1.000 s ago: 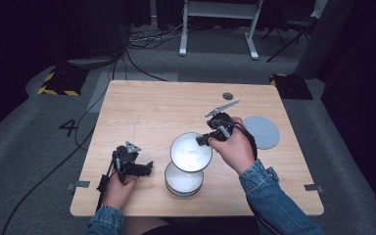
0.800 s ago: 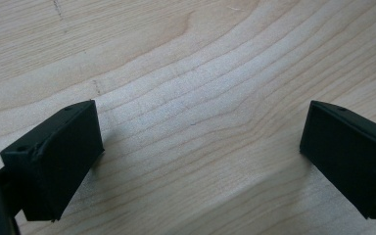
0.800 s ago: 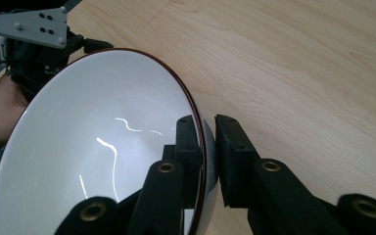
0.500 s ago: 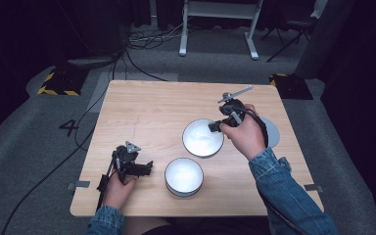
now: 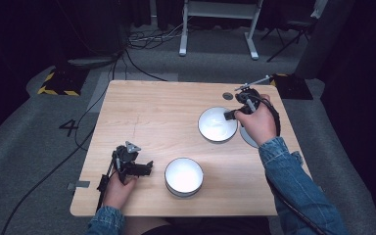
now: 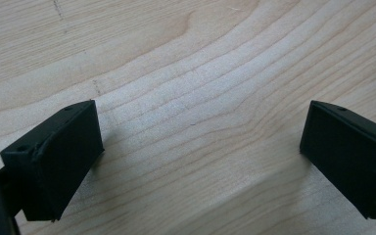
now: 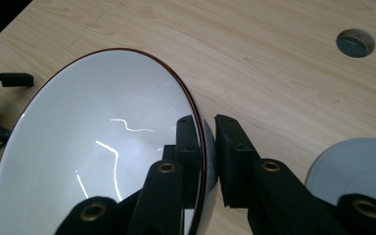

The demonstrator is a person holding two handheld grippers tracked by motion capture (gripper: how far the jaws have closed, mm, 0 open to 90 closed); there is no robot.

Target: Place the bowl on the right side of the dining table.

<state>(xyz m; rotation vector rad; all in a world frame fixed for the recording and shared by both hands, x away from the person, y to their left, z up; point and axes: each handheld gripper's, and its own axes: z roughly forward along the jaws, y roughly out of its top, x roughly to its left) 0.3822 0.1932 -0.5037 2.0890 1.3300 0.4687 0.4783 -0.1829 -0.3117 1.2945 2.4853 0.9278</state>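
At right, right gripper clamps white bowl rim; near left, left gripper jaws apart on table.

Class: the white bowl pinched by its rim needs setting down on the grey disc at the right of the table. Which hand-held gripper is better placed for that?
Right. The right hand-held gripper already clamps the bowl rim, beside the grey disc. The left hand-held gripper sits open and empty, far across the table.
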